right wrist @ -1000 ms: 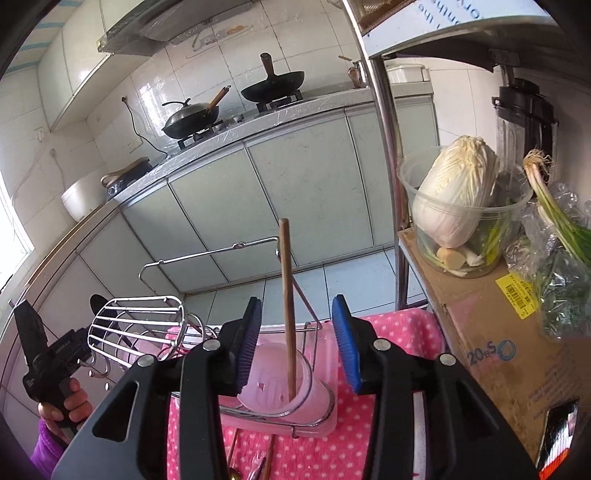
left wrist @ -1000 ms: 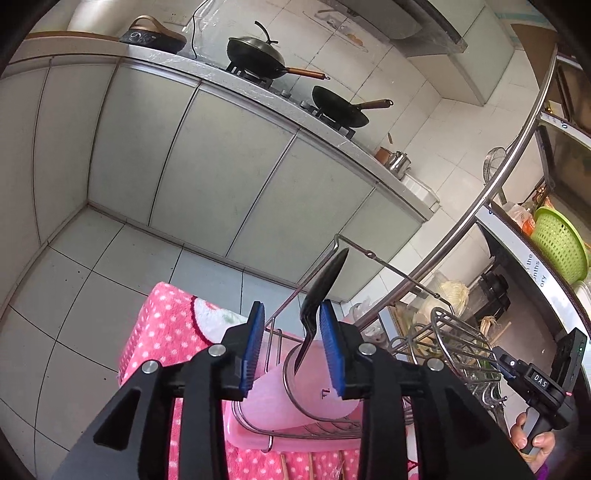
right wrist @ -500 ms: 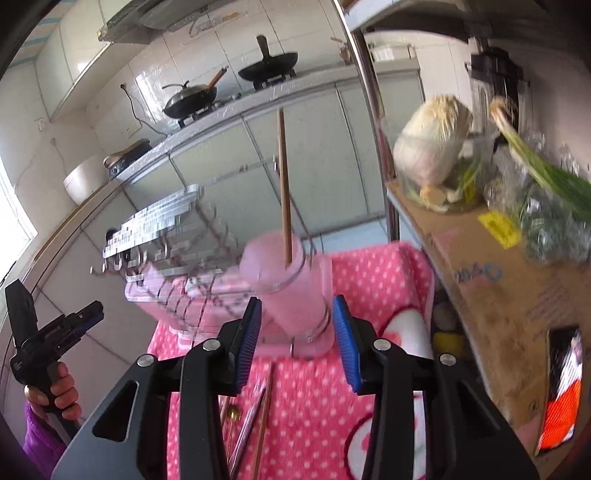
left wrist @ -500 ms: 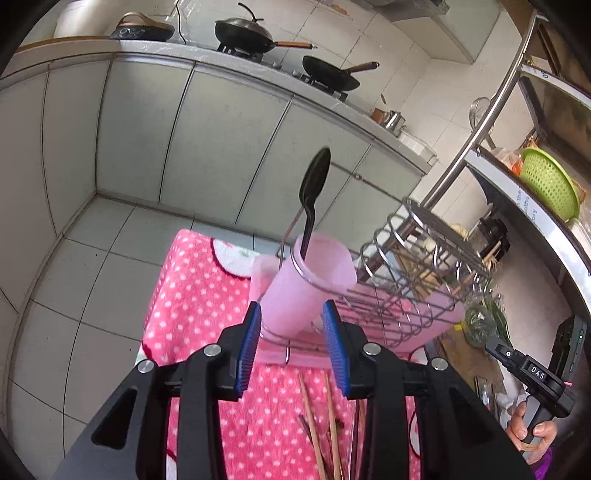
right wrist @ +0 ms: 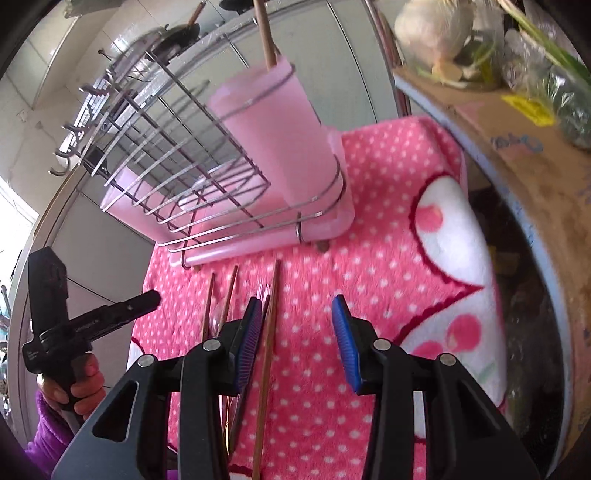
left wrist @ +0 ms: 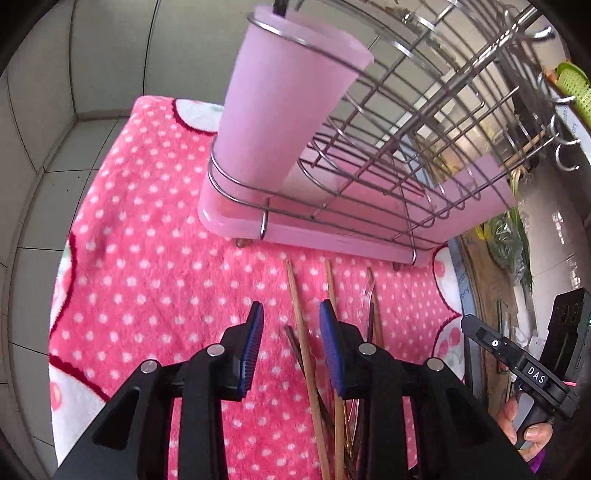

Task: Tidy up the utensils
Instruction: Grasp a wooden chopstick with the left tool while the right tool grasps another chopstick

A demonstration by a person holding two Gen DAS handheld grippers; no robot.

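Observation:
A wire dish rack (left wrist: 424, 122) on a pink tray stands on a pink polka-dot cloth (left wrist: 155, 266). Its pink cup (left wrist: 284, 107) shows in both views (right wrist: 280, 133); a wooden chopstick (right wrist: 266, 37) stands in it. Several wooden chopsticks (left wrist: 306, 354) and a clear spoon lie on the cloth in front of the rack, also in the right wrist view (right wrist: 269, 332). My left gripper (left wrist: 290, 347) is open and empty, low over the chopsticks. My right gripper (right wrist: 299, 339) is open and empty, just right of them.
A cardboard box (right wrist: 491, 122) with a cabbage (right wrist: 436, 29) and greens sits to the right of the cloth. Grey cabinet doors (left wrist: 147, 40) stand behind the rack. The tiled floor (left wrist: 33, 184) lies past the cloth's left edge.
Both grippers have dropped from the cup's rim and tilted down toward the chopsticks on the cloth. Both stay open and empty; the spoon and chopstick stay in the cup.

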